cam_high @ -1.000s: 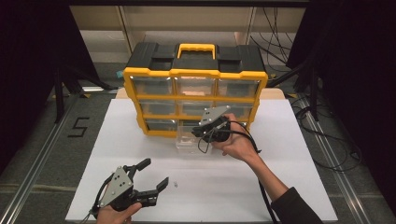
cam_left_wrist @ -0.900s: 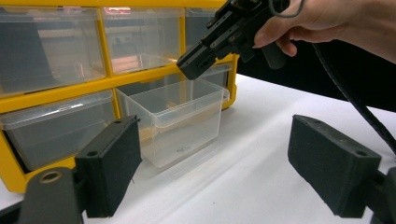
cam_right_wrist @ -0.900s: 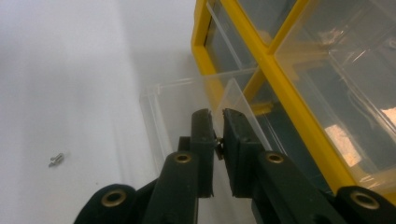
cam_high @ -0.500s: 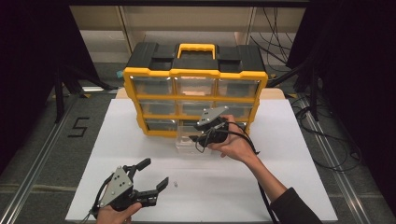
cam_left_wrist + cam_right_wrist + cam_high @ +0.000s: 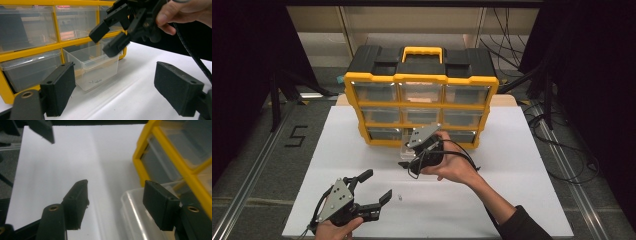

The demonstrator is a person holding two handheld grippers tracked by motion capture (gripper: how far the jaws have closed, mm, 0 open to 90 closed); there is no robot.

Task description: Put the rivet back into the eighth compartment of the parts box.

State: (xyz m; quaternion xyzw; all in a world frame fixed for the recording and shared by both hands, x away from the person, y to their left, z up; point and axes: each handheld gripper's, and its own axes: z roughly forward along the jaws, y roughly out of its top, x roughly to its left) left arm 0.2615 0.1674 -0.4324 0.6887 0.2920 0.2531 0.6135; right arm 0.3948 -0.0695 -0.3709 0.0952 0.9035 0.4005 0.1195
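So my right claw (image 5: 408, 161) has just been opening up, and there's nothing between its pads now. A second ago it was pinched shut right at the front of the little clear plastic drawer (image 5: 96, 66) and now it's let go and slid a bit toward me. The drawer sits pulled partway out of the bottom row of the yellow-and-black parts organizer (image 5: 422, 97), front end resting on the white surface (image 5: 522, 150). From the left claw view I can spot a couple of tiny screws (image 5: 95, 81) lying in the bottom of it. My left claw (image 5: 374, 187) hangs wide open near the front edge, gripping nothing, with one more small screw (image 5: 400, 197) on the surface just beside it. I reckon the drawer-pull is done and that loose screw goes in next.
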